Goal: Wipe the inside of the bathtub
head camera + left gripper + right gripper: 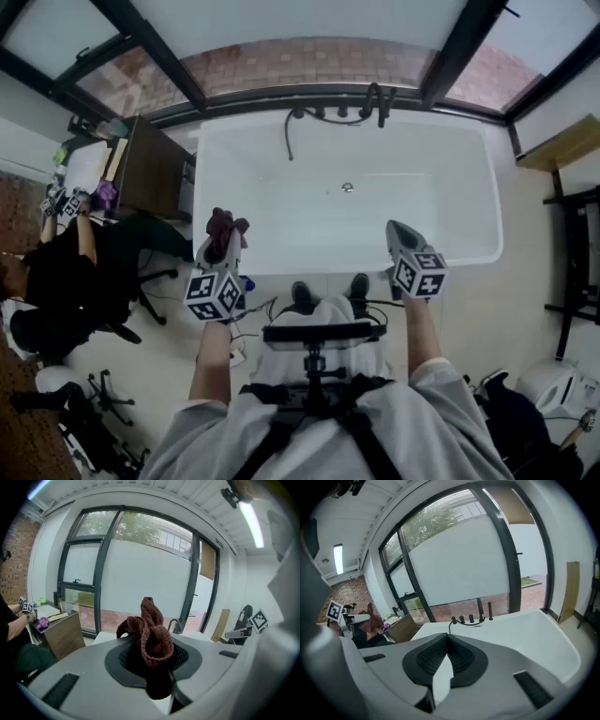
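Note:
A white bathtub [466, 251] lies crosswise in front of me, its drain [348, 187] in the middle of the floor. My left gripper [223, 240] hovers over the tub's near rim at the left, shut on a dark red knitted cloth [226, 224]. In the left gripper view the cloth [151, 632] bunches up out of the left gripper [151, 654]. Over the near rim at the right my right gripper [395, 230] is held up, shut and holding nothing. The right gripper view shows the right gripper [446, 644] with its jaws together, the bathtub [525, 637] beyond them.
Black taps and a hose [373, 101] sit on the tub's far rim under the window. A wooden desk [150, 169] stands left of the tub, with a seated person in black [66, 272] beside it. A dark rack [574, 253] stands at the right.

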A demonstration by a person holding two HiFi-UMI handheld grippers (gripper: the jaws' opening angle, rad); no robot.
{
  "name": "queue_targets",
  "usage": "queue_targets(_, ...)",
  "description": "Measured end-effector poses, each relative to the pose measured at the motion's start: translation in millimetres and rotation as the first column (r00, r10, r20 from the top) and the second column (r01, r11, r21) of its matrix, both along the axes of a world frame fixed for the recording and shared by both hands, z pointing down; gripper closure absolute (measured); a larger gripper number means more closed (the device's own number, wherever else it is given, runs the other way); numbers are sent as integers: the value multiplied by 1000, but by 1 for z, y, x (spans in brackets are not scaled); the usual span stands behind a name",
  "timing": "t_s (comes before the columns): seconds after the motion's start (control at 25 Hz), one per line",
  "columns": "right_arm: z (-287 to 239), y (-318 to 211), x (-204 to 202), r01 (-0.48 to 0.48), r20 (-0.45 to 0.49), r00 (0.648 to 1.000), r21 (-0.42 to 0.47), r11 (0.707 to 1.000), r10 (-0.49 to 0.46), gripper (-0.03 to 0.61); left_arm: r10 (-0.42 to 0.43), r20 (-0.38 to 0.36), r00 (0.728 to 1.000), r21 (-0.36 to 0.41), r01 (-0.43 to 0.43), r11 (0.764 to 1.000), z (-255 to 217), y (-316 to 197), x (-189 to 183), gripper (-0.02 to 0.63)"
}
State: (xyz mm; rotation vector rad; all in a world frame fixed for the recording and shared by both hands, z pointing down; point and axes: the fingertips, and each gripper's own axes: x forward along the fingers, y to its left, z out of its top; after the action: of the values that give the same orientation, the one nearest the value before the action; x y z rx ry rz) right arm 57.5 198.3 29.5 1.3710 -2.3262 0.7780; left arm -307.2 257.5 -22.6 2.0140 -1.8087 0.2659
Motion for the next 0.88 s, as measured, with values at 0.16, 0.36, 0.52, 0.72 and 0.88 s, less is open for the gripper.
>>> queue_targets(0.16, 1, -1, -12, -10, 4, 1000, 4, 1000, 10, 572, 22, 1, 1000, -2, -22, 1000, 2, -2, -10, 520)
queue_targets(0.36, 5, 1, -33, -34, 20, 999, 12, 999, 34, 572, 60, -11, 998, -5, -61, 998, 3, -8, -29, 520)
queue_targets(0.52, 10, 1, -48, -52, 28, 998, 15, 999, 52, 572, 102, -3, 995, -11, -102, 995, 9, -16, -37, 520)
queue_targets(0.72, 5, -2, -51, -59, 23, 998, 22, 998, 59, 572, 148, -5, 989, -26, -148, 989, 19, -26, -28, 520)
queue_targets(0.88, 3, -10, -47, -36, 0, 999, 25, 999, 36, 572, 170, -5, 986, -39, -170, 985, 27, -35, -10, 520)
